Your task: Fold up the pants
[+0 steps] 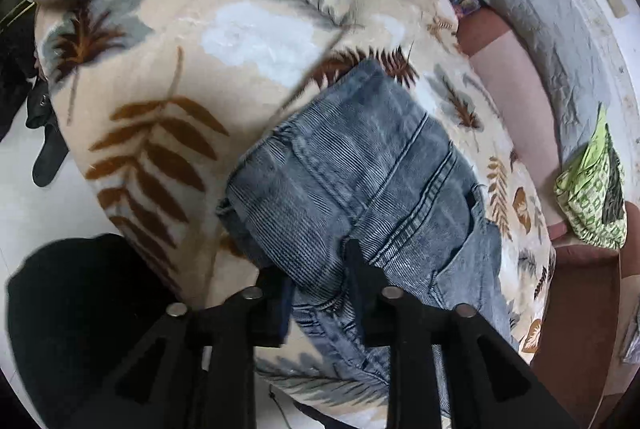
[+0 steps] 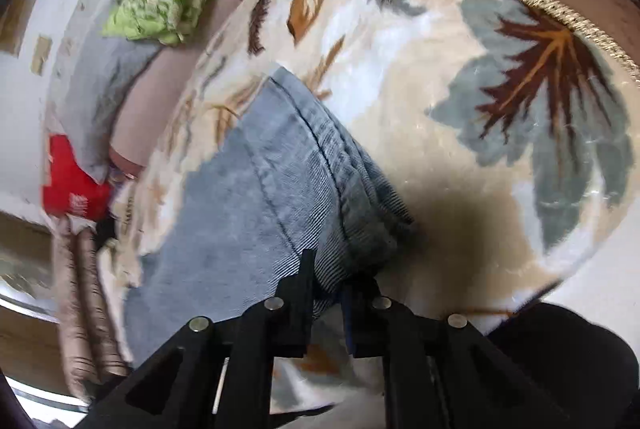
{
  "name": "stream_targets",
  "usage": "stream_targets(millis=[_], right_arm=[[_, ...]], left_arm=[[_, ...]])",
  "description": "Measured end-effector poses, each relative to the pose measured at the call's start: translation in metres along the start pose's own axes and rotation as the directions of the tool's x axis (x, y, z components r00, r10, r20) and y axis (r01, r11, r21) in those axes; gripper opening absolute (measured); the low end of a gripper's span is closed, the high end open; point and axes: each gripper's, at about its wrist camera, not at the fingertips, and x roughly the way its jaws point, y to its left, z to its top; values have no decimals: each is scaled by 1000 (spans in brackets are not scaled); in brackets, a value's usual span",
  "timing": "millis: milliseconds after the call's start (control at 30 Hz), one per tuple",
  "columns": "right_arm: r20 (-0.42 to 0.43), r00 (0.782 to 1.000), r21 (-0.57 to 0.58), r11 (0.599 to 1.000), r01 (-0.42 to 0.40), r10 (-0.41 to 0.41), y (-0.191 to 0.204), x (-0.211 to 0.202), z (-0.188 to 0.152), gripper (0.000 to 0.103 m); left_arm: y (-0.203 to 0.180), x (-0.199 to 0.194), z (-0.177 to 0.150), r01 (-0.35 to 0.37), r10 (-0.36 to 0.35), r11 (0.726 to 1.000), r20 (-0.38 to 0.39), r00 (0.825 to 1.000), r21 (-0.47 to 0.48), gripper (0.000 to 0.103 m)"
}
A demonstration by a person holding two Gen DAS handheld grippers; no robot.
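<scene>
Both claws pinch the folded jeans on a leaf-print blanket.

The left claw (image 1: 320,269) is clenched on denim near a pocket seam of the jeans (image 1: 360,165). The right claw (image 2: 332,277) grips the thick folded edge. The blanket (image 1: 160,69) lies beneath; a grey pillow (image 1: 552,41) and green patterned cloth (image 1: 592,189) sit beyond.

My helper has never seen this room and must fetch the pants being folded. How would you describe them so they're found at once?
Find the cream blanket printed with brown and grey leaves. On it lie the pants, both grippers gripping them. They are the only washed blue denim with stitched seams; the cloths nearby are grey, red or green-patterned.
</scene>
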Motion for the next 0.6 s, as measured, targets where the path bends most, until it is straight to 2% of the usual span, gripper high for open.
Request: stream_targets(millis=[67, 100, 200, 233, 267, 333, 367, 433, 467, 500, 533, 567, 600], right_arm=[[65, 997, -22, 999, 45, -44, 8, -22, 5, 67], [116, 991, -34, 997, 69, -65, 11, -37, 8, 67], [217, 976, -42, 998, 41, -31, 21, -65, 14, 67], [235, 972, -61, 998, -2, 16, 32, -71, 16, 67], [226, 973, -84, 996, -33, 51, 39, -70, 20, 67], [151, 976, -133, 981, -139, 158, 61, -52, 28, 67], [91, 970, -148, 967, -209, 224, 72, -35, 33, 67], [-8, 957, -168, 943, -287, 290, 83, -5, 41, 67], [-57, 947, -172, 932, -320, 315, 87, 15, 49, 68], [-89, 949, -183, 931, -314, 303, 84, 37, 58, 68], [-101, 968, -191, 950, -247, 231, 77, 59, 69, 68], [-98, 991, -137, 985, -108, 95, 57, 84, 83, 37], [-80, 992, -52, 994, -98, 94, 43, 90, 90, 28]], left_arm=[[-2, -23, 2, -30, 28, 999, 80, 996, 23, 38], [-6, -37, 3, -50, 43, 998, 143, 989, 45, 39], [-25, -67, -1, -80, 43, 989, 267, 963, 127, 39], [-37, -70, -3, -83, 28, 980, 287, 958, 183, 39], [-50, -68, -5, -71, 1, 969, 281, 960, 238, 39], [-75, -55, -15, -21, -57, 941, 219, 974, 338, 39], [-85, -46, -21, -12, -65, 924, 187, 980, 382, 39], [-100, -21, -32, -2, -72, 886, 142, 987, 463, 41], [-104, -2, -35, -48, -24, 866, 138, 990, 498, 43], [-104, 20, -37, -106, 47, 845, 125, 991, 524, 45], [-95, 48, -36, -164, 132, 837, 98, 986, 522, 45], [-89, 57, -34, -157, 120, 838, 103, 987, 522, 45], [-89, 52, -35, -167, 106, 822, 143, 984, 544, 42]])
